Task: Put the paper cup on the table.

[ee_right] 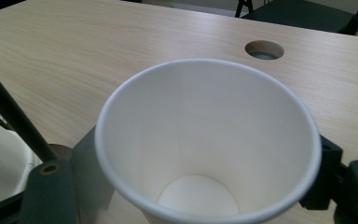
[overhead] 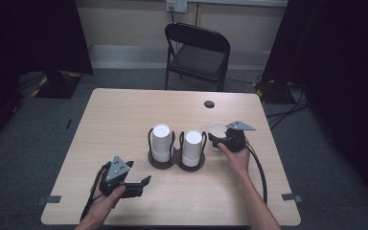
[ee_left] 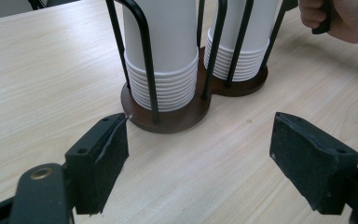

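A dark wooden cup holder (overhead: 175, 163) with black wire rods stands at the table's middle and carries two stacks of white paper cups (overhead: 161, 142) (overhead: 192, 146). My right gripper (overhead: 216, 139), just right of the holder, is shut on a single upright white paper cup (overhead: 216, 128). In the right gripper view the empty cup (ee_right: 205, 140) sits between both jaws, mouth up. My left gripper (overhead: 143, 186) rests near the front left, open, with nothing between its pads (ee_left: 98, 158). It points at the holder's base (ee_left: 177, 116) and the near stack (ee_left: 163, 46).
The light wooden table (overhead: 124, 115) has a round cable hole (overhead: 209, 104) at its far right, also in the right gripper view as the hole (ee_right: 264, 49). A black folding chair (overhead: 199, 52) stands beyond the far edge. The person's right hand (ee_left: 340, 18) shows behind the holder.
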{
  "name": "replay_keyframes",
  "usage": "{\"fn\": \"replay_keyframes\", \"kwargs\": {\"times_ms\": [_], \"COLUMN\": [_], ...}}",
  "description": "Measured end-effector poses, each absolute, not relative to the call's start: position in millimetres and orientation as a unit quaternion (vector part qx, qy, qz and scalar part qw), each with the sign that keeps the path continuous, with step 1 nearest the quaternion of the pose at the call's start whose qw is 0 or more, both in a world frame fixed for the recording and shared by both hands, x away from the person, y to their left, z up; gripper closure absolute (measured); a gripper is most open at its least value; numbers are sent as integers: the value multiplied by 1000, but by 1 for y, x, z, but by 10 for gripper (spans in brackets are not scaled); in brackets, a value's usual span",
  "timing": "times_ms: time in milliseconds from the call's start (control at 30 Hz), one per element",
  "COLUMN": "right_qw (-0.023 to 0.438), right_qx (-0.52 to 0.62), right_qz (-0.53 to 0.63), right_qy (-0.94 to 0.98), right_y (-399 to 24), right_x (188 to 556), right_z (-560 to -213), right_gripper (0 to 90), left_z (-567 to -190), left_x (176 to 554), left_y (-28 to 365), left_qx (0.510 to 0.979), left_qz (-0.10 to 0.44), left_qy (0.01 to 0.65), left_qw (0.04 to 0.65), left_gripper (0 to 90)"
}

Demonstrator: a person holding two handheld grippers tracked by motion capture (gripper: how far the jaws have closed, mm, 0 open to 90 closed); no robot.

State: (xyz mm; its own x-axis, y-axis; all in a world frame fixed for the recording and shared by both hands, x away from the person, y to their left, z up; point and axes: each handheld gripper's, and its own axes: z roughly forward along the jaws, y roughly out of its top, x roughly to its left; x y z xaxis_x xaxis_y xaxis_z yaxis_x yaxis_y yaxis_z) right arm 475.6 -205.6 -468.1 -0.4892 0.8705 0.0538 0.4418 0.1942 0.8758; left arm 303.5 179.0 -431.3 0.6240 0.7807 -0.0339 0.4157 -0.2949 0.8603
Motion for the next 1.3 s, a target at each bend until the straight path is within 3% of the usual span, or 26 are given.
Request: {"fn": "replay_keyframes", "kwargs": {"times_ms": [267,533,1300], "right_qw": [232,216,199], "right_qx": [452,467,473], "right_qz": [452,441,416], "right_qy": [734,735,750], "right_y": [-206,-210,-225], "right_x": [474,473,456], "right_z": [-471,-477,-469], "right_gripper": [216,137,143], "left_z": [-431,-431,-431], "left_x": [304,304,307], "left_y": [180,180,185], "left_qx": [779,779,772], "left_qz": [201,199,200], "left_qy": [384,385,396], "left_qw": [454,453,456], "left_gripper": [195,195,194]}}
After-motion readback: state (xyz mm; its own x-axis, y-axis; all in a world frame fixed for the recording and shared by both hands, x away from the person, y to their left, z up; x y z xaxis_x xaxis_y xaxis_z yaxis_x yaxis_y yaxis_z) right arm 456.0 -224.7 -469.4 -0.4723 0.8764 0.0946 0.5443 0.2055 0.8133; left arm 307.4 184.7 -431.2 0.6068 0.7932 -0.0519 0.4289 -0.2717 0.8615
